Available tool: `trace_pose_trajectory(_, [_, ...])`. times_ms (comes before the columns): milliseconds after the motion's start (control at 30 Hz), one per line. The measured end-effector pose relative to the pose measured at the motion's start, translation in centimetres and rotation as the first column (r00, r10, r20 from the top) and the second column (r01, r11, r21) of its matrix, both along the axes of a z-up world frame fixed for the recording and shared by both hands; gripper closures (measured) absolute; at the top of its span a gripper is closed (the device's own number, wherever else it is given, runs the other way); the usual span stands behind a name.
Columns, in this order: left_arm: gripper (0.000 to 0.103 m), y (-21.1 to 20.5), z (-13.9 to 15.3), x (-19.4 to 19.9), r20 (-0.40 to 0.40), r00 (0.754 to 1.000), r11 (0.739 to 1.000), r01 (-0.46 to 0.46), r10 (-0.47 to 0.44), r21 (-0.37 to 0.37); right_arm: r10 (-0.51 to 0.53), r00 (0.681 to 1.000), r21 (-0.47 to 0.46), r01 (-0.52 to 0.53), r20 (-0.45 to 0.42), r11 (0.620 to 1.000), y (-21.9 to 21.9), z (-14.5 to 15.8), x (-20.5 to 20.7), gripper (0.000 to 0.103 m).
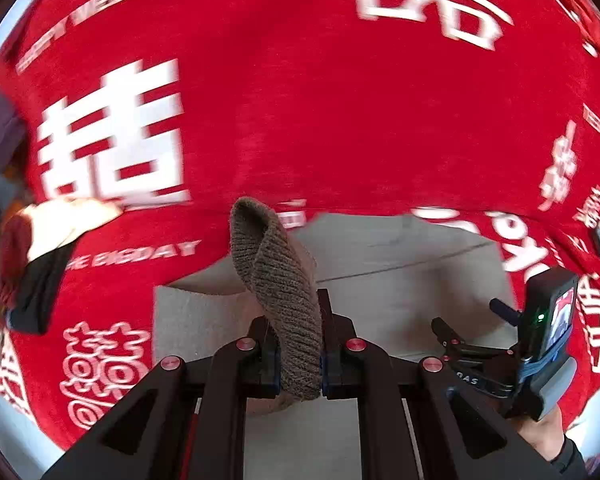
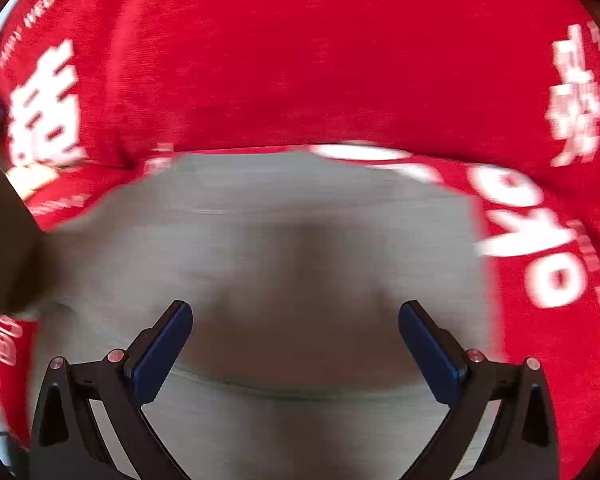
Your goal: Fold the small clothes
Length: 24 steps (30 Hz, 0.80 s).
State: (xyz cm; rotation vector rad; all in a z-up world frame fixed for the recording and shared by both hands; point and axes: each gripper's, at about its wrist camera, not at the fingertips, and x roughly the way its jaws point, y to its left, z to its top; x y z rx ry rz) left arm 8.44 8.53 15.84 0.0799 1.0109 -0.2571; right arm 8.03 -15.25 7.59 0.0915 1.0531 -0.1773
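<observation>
Left gripper [image 1: 300,354] clamped on a brown knit piece [image 1: 284,292] that sticks up between its fingers, right gripper [image 2: 296,344] spread wide and empty above a grey garment [image 2: 268,216], red cloth [image 1: 320,128] beyond, more clothes [image 1: 40,248] at its left edge

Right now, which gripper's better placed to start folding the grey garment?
Right. The right gripper is open, directly over the grey garment. The left gripper is shut on a brown knit piece, so it likely isn't free.
</observation>
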Motion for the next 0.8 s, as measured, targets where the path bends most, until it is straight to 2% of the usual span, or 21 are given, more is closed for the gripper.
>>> trace_pose_trajectory(67, [0.089, -3.8, -0.1, -0.3, -0.002, 0.999, 0.999, 0.045, -0.045, 0.004, -0.019, 1.000, -0.061, 0.019, 0.015, 0.998, -2.5, 0.6, -1.6, 0.000])
trace_pose_trajectory(200, [0.089, -11.5, -2.0, -0.5, -0.044, 0.992, 0.992, 0.123, -0.122, 0.021, -0.081, 0.996, -0.107, 0.085, 0.035, 0.991, -6.4, 1.4, -5.0, 0.000])
trace_pose_trajectory(367, [0.090, -21.0, -7.2, -0.3, -0.115, 0.980, 0.984, 0.171, -0.163, 0.060, -0.139, 0.990, -0.096, 0.141, 0.030, 0.985, -9.1, 1.0, -8.9, 0.000])
trace_pose_trajectory(433, [0.090, -23.6, -9.4, -0.5, -0.154, 0.973, 0.980, 0.184, -0.172, 0.072, -0.142, 0.989, -0.077, 0.144, 0.027, 0.987, -10.4, 0.6, -9.8, 0.000])
trace_pose_trajectory(500, [0.090, -25.3, -11.3, -0.8, -0.190, 0.968, 0.980, 0.180, -0.162, 0.079, -0.147, 0.989, -0.064, 0.148, 0.024, 0.987, -10.7, -0.1, -10.2, 0.000])
trace_pose_trajectory(600, [0.090, -26.5, -12.6, -0.8, -0.185, 0.972, 0.981, 0.167, -0.148, 0.094, -0.151, 0.988, -0.044, 0.152, 0.022, 0.987, -11.1, -0.2, -11.1, 0.000])
trace_pose_trajectory(667, [0.090, -26.6, -12.4, -0.7, -0.167, 0.975, 0.982, 0.163, -0.146, 0.094, -0.156, 0.988, -0.029, 0.156, 0.024, 0.987, -11.5, -0.7, -11.0, 0.000])
trace_pose_trajectory(700, [0.090, -26.5, -12.1, -0.5, -0.175, 0.974, 0.984, 0.157, -0.141, 0.082, -0.156, 0.988, -0.023, 0.156, 0.025, 0.987, -12.6, -1.1, -10.5, 0.000])
trace_pose_trajectory(800, [0.090, -26.6, -10.5, 0.1, -0.159, 0.978, 0.989, 0.142, -0.135, 0.039, -0.162, 0.986, -0.011, 0.163, 0.038, 0.987, -11.9, -0.7, -10.8, 0.000])
